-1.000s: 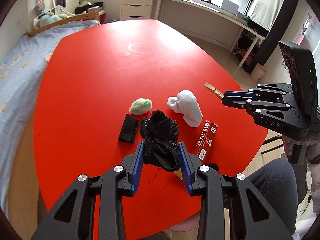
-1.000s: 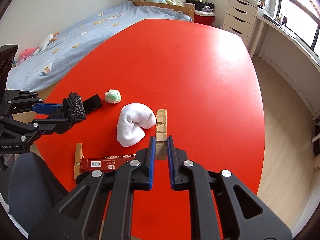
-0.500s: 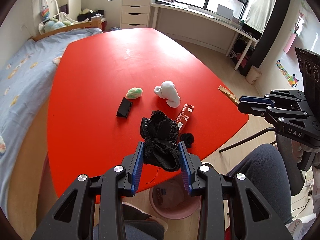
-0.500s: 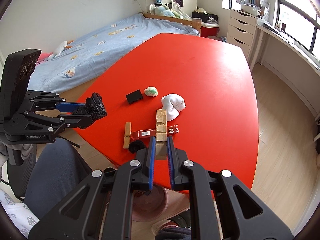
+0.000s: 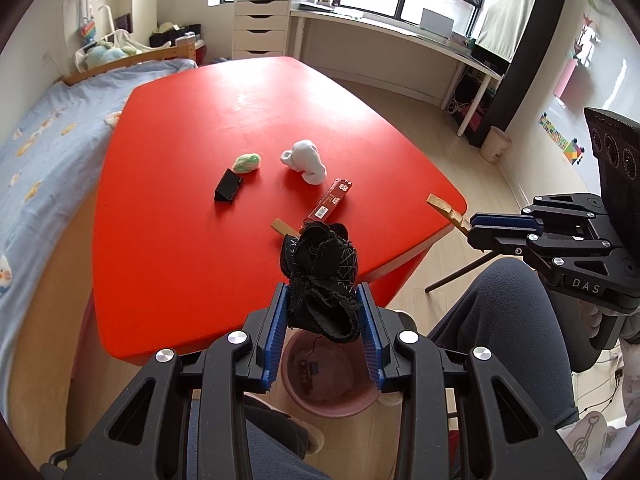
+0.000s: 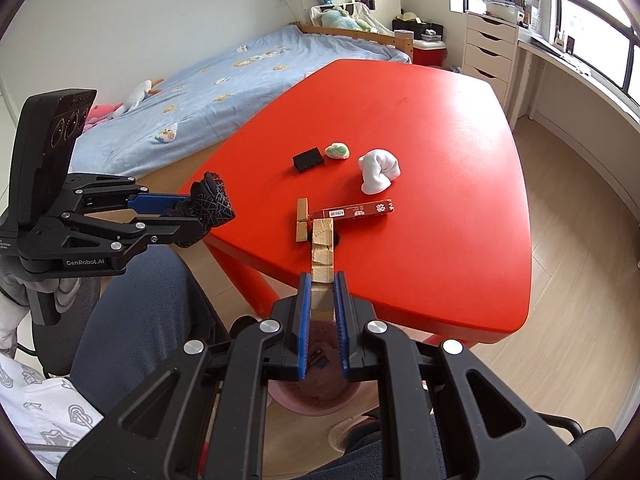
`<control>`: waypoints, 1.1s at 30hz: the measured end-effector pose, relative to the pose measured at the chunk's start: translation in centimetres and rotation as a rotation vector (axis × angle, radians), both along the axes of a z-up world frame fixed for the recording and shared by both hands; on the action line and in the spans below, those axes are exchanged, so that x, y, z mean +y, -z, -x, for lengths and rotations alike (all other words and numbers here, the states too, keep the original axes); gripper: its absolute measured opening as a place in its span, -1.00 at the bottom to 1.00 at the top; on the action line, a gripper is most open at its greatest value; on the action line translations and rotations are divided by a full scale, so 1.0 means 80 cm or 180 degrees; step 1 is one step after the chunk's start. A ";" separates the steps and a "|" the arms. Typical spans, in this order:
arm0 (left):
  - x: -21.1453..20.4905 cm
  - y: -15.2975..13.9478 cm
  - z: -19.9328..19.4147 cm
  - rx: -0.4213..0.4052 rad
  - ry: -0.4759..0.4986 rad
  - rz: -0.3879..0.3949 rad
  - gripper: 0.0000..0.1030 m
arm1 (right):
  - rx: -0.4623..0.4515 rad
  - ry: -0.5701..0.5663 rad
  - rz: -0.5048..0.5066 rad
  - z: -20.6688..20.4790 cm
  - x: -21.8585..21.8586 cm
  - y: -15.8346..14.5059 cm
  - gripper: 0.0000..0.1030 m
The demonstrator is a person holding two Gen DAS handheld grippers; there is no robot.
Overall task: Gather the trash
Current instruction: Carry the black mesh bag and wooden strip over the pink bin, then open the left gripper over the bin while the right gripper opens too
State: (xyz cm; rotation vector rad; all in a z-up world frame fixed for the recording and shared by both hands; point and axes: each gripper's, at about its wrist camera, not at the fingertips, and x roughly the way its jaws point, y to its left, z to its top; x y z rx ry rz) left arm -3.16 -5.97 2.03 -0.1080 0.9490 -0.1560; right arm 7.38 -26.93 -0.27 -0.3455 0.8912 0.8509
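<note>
My left gripper (image 5: 323,304) is shut on a crumpled black cloth (image 5: 320,276), held off the red table's near edge above a pink bin (image 5: 324,380). It also shows in the right wrist view (image 6: 188,216). My right gripper (image 6: 321,284) is shut on a wooden strip (image 6: 322,256), also over the pink bin (image 6: 316,392); the strip shows in the left wrist view (image 5: 444,210). On the red table (image 5: 200,240) lie a white wad (image 5: 306,158), a green-white ball (image 5: 247,163), a black box (image 5: 227,187), a red carton (image 5: 332,202) and a wooden piece (image 6: 302,220).
A bed (image 6: 224,80) with blue sheets runs along the table's far side. A white drawer unit (image 5: 260,28) and long desk (image 5: 400,36) stand under the windows. The person's legs (image 5: 500,320) are beside the bin. A small cup-shaped bin (image 5: 496,150) stands on the wooden floor.
Both grippers have pulled back from the table toward the person, carrying the black cloth and the wooden strip. The pink bin has come into view beneath them.
</note>
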 end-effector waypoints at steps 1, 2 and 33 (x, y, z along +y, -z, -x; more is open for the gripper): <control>-0.002 0.002 0.002 0.0012 0.0013 -0.0005 -0.35 | 0.0017 -0.0003 0.0011 0.004 -0.002 0.004 -0.79; -0.005 0.005 0.004 0.0024 0.0022 -0.0009 -0.35 | 0.0034 -0.0005 0.0019 0.007 -0.003 0.007 -0.79; -0.016 0.033 0.023 0.0079 -0.0013 0.0081 0.74 | 0.0207 0.0016 0.0025 0.021 -0.010 0.033 0.77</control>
